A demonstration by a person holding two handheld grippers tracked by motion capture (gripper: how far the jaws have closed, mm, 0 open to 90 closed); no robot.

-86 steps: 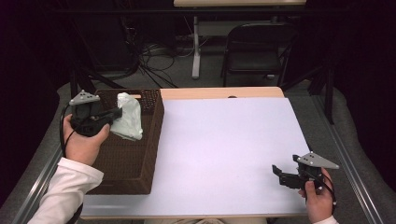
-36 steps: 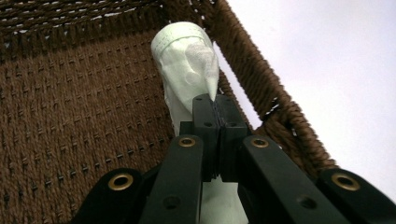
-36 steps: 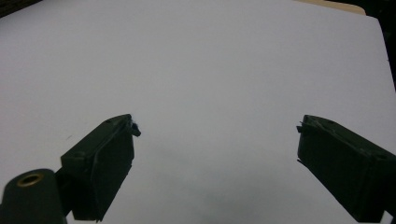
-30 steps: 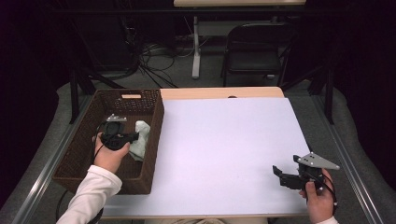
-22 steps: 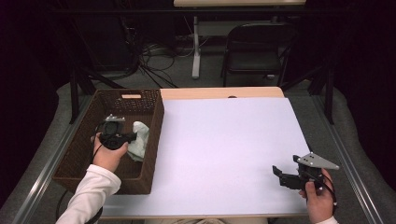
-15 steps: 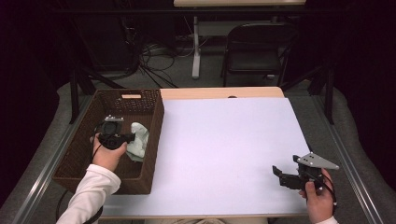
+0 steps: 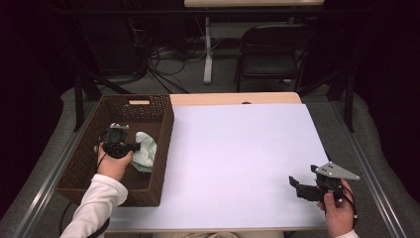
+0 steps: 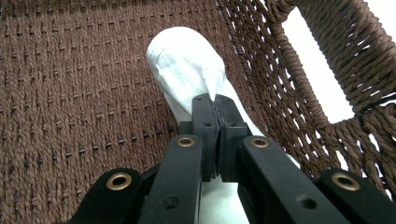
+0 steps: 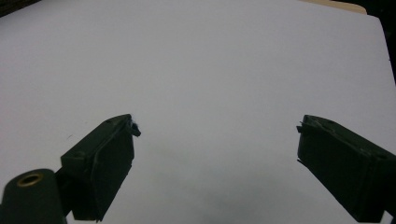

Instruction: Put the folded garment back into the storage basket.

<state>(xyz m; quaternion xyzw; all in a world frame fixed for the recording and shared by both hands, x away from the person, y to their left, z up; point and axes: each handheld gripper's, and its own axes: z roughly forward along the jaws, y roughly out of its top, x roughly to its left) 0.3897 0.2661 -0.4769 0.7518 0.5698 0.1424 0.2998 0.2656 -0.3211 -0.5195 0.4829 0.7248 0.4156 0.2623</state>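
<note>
Left tool (image 8: pixel 215 105) is seen pinched shut on a fold of the white cloth (image 8: pixel 187 65), which lies inside the wicker basket (image 7: pixel 163 148). Right tool (image 9: pixel 215 140) is held wide over the bench (image 7: pixel 237 148). Such a thin pinch could be lost, or cloth snagged on the weave.

The left gripper (image 7: pixel 130 147) points down from a bent wrist, its jaws pressed together, the white-sleeved forearm reaching in from below. The right gripper (image 7: pixel 297 186) hangs level in the right hand (image 7: pixel 337 210), jaws spread wide apart.
</note>
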